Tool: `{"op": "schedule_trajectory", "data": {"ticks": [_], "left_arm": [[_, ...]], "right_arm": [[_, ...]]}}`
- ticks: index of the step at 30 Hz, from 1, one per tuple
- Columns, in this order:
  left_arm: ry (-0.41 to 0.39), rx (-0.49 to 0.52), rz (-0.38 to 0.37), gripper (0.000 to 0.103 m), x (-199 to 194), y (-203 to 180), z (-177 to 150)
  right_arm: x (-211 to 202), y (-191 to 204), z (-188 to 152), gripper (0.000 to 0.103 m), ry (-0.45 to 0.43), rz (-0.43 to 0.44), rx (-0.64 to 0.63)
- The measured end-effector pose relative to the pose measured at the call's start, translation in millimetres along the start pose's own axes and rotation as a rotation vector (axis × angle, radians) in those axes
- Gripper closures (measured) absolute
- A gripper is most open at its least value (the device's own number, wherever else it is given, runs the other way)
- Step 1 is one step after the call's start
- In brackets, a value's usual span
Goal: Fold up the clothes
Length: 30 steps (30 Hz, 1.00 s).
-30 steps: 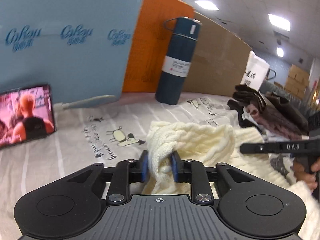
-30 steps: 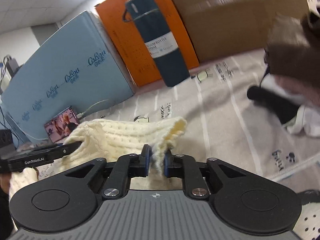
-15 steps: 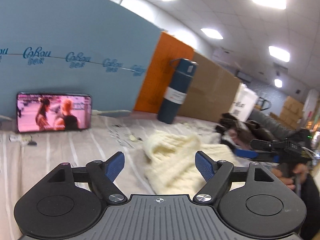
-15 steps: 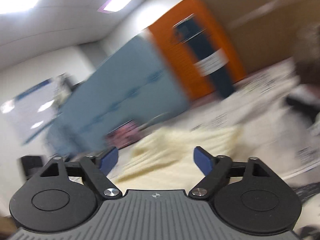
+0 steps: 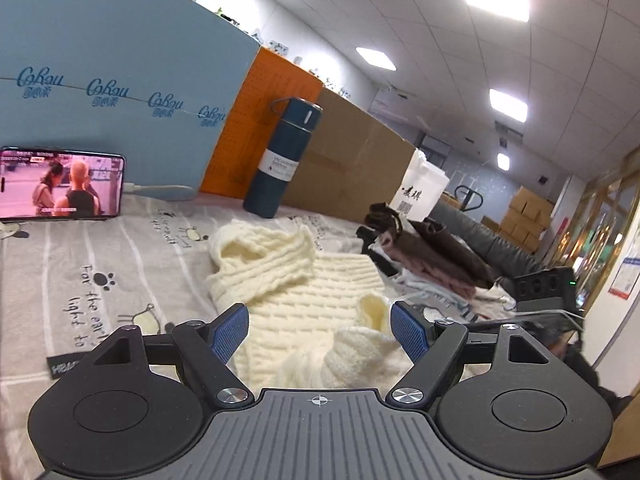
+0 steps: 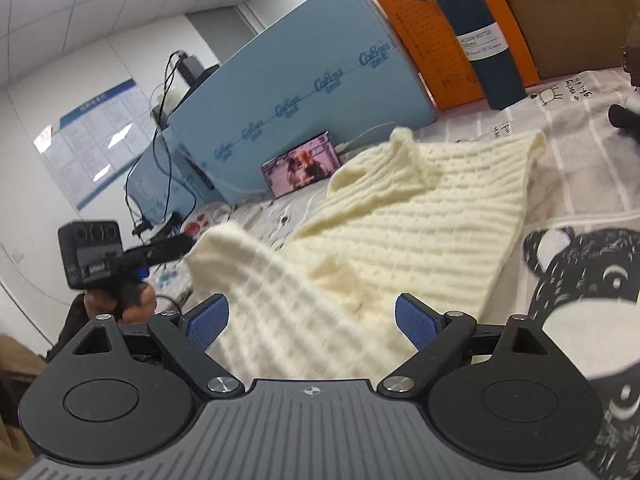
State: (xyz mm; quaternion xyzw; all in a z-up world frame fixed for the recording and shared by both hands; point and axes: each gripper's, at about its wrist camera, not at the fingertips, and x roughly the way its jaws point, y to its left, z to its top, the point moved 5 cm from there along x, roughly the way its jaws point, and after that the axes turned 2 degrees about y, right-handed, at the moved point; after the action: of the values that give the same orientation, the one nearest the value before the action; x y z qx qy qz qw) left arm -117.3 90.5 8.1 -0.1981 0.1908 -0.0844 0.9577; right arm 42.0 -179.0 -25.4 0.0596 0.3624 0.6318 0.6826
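the chunky cream cable-knit sweater [image 5: 304, 280] lies rumpled on the grey striped printed bedsheet [image 5: 80, 280], 1 ribbed sleeve flopped toward the right gripper [image 6: 312, 322]. the jaws of both the left gripper [image 5: 320, 326] and the right have just been opening and stand apart, gripping nothing. bare sheet lies left of the sweater; the dark blue steel flask [image 5: 282, 160] stands well behind.

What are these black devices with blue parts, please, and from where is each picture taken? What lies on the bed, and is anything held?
A person holds a hand tool with two fingers in each hand; a camera on each tool looks forward along them. One picture comes from the left gripper, the other from the right gripper. The blue parts are the finger pads. On the patterned sheet lies a cream knitted sweater, with a phone playing video, a dark blue bottle and a pile of brown clothes nearby. Both grippers have just been opening and hold nothing; the sweater lies loose between the fingers.
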Motion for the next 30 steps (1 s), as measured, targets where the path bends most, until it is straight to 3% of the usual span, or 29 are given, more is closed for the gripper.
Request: {"op": "schedule_trajectory", "data": {"ticks": [5,9,20,24,30], "left_arm": [[0.004,0.011,0.003,0.023,-13,-6,-10],[-0.006,0.01,0.017,0.023,-25,-8,-16],[-0.079,0.029,0.099,0.022,-54,-12,-19],[-0.046,0.161,0.167,0.014,-52,-27,-24],[0.204,0.547,0.264,0.014,-31,-57,-64]], "right_arm": [[-7,31,-21,0.016,0.016,0.018,-0.075],[-14,53,-32,0.026,0.012,0.049,-0.117],[-21,92,-70,0.026,0.066,0.09,-0.169],[-27,94,-68,0.025,0.04,0.112,-0.161],[-29,80,-48,0.019,-0.045,0.082,-0.103]]}}
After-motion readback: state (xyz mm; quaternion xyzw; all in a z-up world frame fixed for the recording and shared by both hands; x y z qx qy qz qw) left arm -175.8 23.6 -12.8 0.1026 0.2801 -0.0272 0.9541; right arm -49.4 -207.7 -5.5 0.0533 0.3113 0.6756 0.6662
